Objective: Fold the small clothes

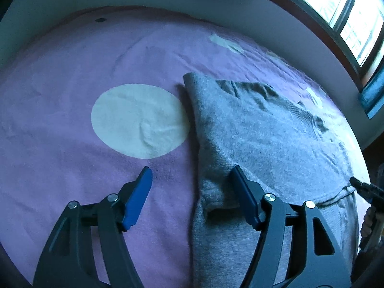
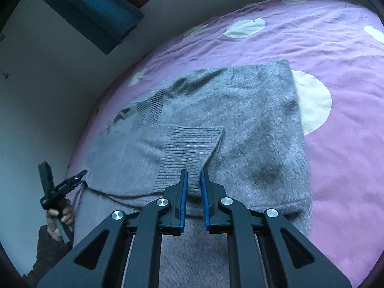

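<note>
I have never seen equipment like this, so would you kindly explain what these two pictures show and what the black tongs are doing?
There is no robot here: a person holds one pair of hand-held tongs in each hand, and a wide-angle camera on each looks forward along its two fingers. One picture is from the left tongs, the other from the right tongs. On the purple bedspread with pale dots lies a grey knitted sweater, partly folded. The left tongs stand open at the sweater's edge, gripping nothing. The right tongs are nearly closed around the ribbed cuff of a folded-in sleeve. A window lights the room.
</note>
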### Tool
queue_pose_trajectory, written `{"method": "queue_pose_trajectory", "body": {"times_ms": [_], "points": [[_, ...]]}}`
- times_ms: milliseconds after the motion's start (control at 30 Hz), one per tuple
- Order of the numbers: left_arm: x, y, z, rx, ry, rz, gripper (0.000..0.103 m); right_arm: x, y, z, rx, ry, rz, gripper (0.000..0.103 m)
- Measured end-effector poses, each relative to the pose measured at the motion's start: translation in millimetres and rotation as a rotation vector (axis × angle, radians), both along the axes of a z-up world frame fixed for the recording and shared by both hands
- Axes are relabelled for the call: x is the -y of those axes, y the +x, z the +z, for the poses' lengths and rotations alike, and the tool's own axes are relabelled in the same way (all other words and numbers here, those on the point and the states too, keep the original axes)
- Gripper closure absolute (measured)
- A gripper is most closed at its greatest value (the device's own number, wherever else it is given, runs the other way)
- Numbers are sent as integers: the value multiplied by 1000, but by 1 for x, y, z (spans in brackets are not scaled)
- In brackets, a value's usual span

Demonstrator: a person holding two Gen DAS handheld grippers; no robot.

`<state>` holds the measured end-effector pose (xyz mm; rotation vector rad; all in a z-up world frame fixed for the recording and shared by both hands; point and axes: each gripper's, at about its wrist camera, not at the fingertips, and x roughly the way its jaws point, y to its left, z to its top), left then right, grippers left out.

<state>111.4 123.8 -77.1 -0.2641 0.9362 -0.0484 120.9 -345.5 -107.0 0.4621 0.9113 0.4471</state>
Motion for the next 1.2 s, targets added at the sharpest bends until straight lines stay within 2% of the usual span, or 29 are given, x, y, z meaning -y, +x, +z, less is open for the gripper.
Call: {"method": "queue_pose_trajectory", "body": {"times_ms": [100,200,233,267,433,533,600,700,767,800,833,933,1000,1033,1100,1200], "points": [[2,0,0,-1,11,-7,36,2,11,-5,-35,87,-9,77],[3,-1,1,0,30,-17,36,-9,23,-11,-62,93,5,77],[3,-2,1,0,34,-19,36,-15,25,-9,-49,60,3,87],[3,-2,1,-1,36,-20,36,-18,24,-6,-38,37,0,101],[1,-4,-1,2,44,-25,36,-7,13,6,21,-10,-66,101],[2,-1,-2,-1,76,-17,36,-8,14,-2,-5,-48,-41,101],[5,1,-3,-4,115,-9,42,-10,13,-8,-21,-55,-12,101],[12,2,-3,-11,187,-1,47,5,6,-4,-21,-1,-31,92],[15,2,-2,-10,196,-5,56,19,-2,2,-4,38,-66,60],[14,1,-1,-9,188,-6,63,31,-9,6,14,47,-91,53],[14,0,0,-5,180,-8,65,37,-14,8,20,45,-99,49],[14,-4,2,-3,168,-14,69,60,-30,12,29,32,-119,49],[9,-5,8,1,115,-22,68,76,-41,12,37,31,-134,47],[6,-5,12,11,85,-22,67,80,-44,12,41,29,-141,43],[-2,-1,18,32,42,-11,49,95,-51,9,49,27,-161,41],[-2,16,17,21,29,-7,46,113,-54,0,39,38,-191,40]]}}
